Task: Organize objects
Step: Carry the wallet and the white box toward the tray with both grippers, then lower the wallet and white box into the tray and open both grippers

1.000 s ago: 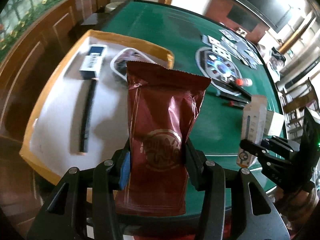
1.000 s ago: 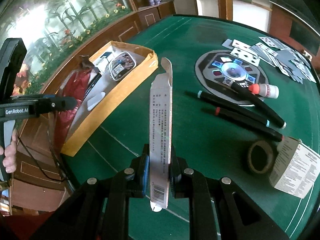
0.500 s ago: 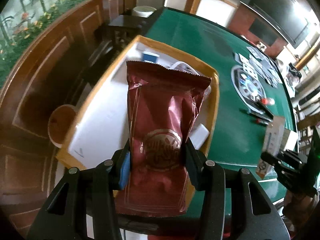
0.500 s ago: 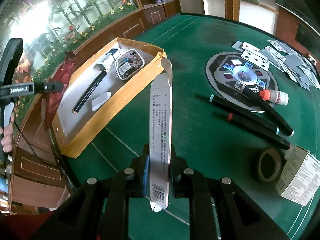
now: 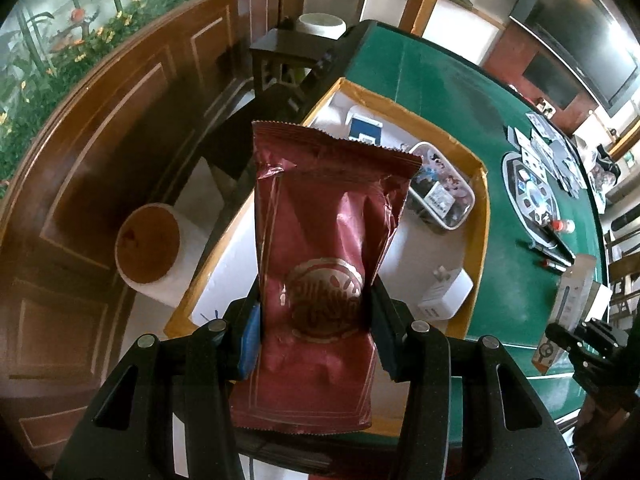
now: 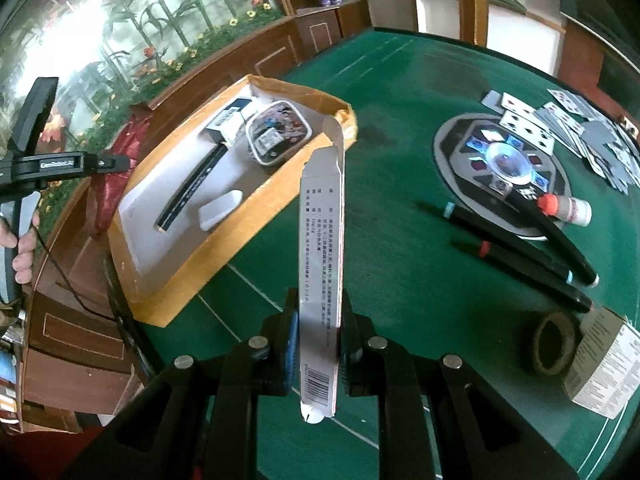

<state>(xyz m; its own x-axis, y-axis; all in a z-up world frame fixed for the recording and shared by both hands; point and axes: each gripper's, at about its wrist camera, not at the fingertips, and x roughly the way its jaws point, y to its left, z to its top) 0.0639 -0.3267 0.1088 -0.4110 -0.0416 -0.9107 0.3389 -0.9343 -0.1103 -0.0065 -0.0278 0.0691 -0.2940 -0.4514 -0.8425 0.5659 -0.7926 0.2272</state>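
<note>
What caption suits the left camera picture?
Left gripper holds a red snack bag above the cardboard tray.

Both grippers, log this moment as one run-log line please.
left gripper: shut on red snack pouch, above cardboard tray | right gripper: shut on flat white carton, over green table

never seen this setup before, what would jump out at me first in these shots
The dark red snack bag fills the middle of the left wrist view, clamped upright in the left gripper over the near end of the yellow-rimmed box. In the right wrist view, a tall flat white carton stands pinched in the right gripper above the green table, with fanned playing cards far right.
</note>
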